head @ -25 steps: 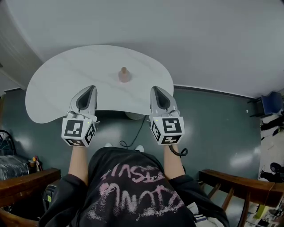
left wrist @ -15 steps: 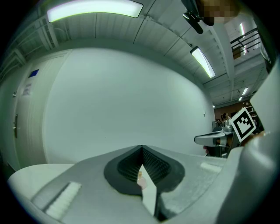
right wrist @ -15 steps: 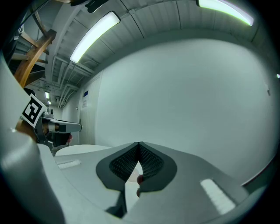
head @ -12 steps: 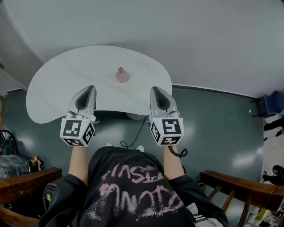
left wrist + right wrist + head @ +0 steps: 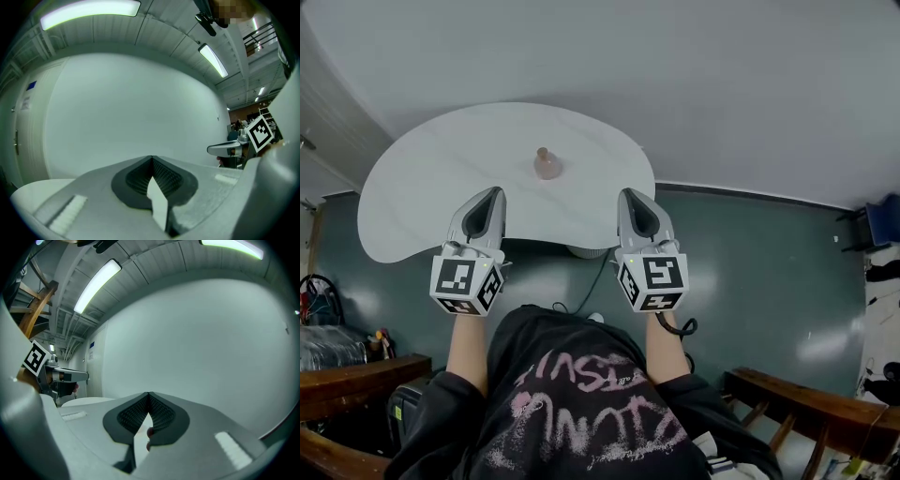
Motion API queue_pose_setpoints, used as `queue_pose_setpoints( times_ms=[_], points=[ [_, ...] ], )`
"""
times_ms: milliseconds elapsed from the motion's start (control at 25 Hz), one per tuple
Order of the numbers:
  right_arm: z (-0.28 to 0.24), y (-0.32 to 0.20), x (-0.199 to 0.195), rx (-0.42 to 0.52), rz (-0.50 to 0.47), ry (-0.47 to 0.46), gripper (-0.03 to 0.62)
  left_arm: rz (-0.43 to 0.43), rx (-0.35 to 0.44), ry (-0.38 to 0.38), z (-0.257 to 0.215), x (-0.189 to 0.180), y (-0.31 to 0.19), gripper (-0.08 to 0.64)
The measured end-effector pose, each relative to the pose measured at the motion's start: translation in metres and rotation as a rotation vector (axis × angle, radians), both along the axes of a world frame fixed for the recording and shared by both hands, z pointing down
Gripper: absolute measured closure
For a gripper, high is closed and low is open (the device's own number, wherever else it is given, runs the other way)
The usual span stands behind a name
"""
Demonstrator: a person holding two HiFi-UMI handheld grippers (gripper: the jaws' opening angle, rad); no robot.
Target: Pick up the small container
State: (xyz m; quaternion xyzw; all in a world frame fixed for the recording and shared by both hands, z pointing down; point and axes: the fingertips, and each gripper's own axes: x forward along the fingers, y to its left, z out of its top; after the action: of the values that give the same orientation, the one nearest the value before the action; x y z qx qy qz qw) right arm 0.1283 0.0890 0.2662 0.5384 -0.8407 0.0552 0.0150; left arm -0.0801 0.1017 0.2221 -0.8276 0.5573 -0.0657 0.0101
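Head view: small container stands upright and alone on the white, kidney-shaped bench, roughly mid-surface. Body pinkish-brown, with a narrower paler neck or cap on top. Too small to read any label or finer detail. Nothing touches it.

Left gripper and right gripper are held side by side, level with each other, tips pointing forward over the near edge of the bench. The container lies ahead of them and between their lines, somewhat closer to the left one, well apart from both. Marker cubes sit at the rear of each gripper, over the person's forearms.

Left gripper view: fingers are together, dark ribbed pads meeting at the tip, nothing clamped. Plain pale wall ahead; the right gripper shows at the far right edge of this view.

Right gripper view: fingers are together too, tips touching, nothing gripped. A small pinkish patch shows through the narrow slit below the tips; cannot tell what it is. The left gripper shows at the left edge of this view.

Below the bench: dark green floor, a loose cable
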Motion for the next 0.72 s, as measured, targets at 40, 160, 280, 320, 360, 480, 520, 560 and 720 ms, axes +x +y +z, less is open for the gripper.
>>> queue_pose_setpoints(
  times_ms=[40,160,280,320,360,480,520,560,720],
  points=[
    [0.001,-0.001,0.002,-0.002,-0.004,-0.003,0.583,0.001,-0.001,-0.009,0.001,0.004,0.001,0.558],
    [0.002,-0.003,0.007,-0.003,-0.012,-0.009,0.583,-0.004,-0.006,-0.029,0.002,0.009,0.002,0.558],
    [0.003,-0.003,0.006,-0.006,-0.025,-0.015,0.583,-0.017,-0.008,-0.030,0.002,0.009,0.004,0.558],
    [0.003,-0.003,0.006,-0.006,-0.030,-0.016,0.583,-0.021,-0.008,-0.031,0.001,0.008,0.005,0.558],
    [0.003,-0.002,0.004,-0.007,-0.034,-0.017,0.583,-0.024,-0.009,-0.033,0.002,0.008,0.007,0.558],
    [0.005,-0.001,0.001,-0.009,-0.044,-0.021,0.583,-0.033,-0.010,-0.033,0.004,0.004,0.010,0.558],
    [0.006,-0.001,0.000,-0.009,-0.046,-0.020,0.583,-0.036,-0.010,-0.032,0.005,0.001,0.011,0.558],
    [0.006,0.000,-0.002,-0.009,-0.048,-0.018,0.583,-0.039,-0.009,-0.028,0.006,-0.001,0.011,0.558],
    [0.009,0.003,-0.009,-0.005,-0.055,-0.013,0.578,-0.038,-0.003,-0.011,0.009,-0.008,0.014,0.560]
  ],
)
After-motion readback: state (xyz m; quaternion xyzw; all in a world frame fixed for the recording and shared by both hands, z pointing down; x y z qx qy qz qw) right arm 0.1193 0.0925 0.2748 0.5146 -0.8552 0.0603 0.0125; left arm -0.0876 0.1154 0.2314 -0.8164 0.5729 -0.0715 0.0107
